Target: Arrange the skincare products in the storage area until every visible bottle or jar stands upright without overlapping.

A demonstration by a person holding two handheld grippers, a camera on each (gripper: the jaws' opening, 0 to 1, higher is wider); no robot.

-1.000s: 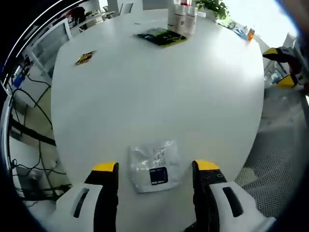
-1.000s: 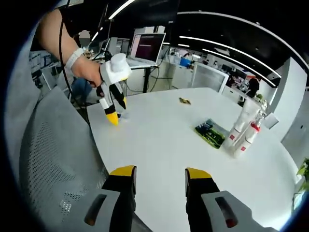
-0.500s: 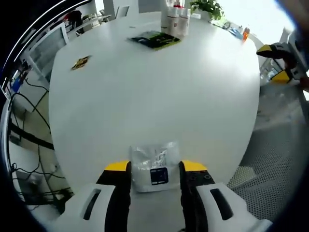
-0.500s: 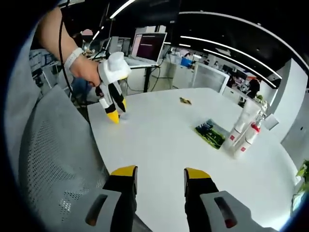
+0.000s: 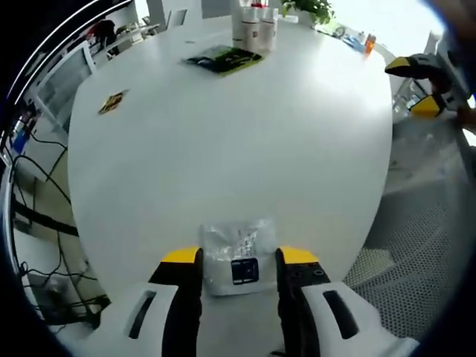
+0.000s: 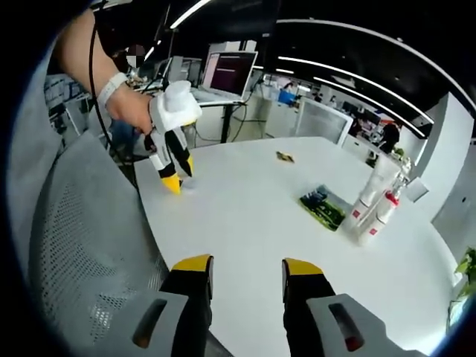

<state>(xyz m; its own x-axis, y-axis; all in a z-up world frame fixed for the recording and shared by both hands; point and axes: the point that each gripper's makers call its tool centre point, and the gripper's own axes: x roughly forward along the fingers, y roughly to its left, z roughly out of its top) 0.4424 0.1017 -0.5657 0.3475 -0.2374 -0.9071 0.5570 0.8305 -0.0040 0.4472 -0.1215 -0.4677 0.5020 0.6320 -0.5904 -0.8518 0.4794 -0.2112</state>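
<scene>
Three white bottles (image 5: 251, 26) with red labels stand upright together at the far end of the white table (image 5: 245, 149); the right gripper view has them at the right (image 6: 372, 208). My left gripper (image 5: 239, 255) rests at the near table edge, its jaws against both sides of a clear plastic sachet (image 5: 239, 259) with a dark label. The right gripper view shows that gripper (image 6: 172, 177) in a person's hand, tips down on the table. My right gripper (image 6: 247, 266) stands open over the table edge, nothing between its fingers, and it also shows at the right (image 5: 415, 88).
A green-black flat packet (image 5: 223, 58) lies near the bottles, a small yellow packet (image 5: 111, 102) at the table's left side. A grey mesh chair (image 6: 82, 245) stands beside the table edge. A laptop (image 6: 227, 74) sits on a desk behind. Cables (image 5: 37, 216) trail on the floor.
The left jaws have closed in from wide apart onto the sachet's sides and held there. The left camera has shifted slightly. The right gripper has barely moved.
</scene>
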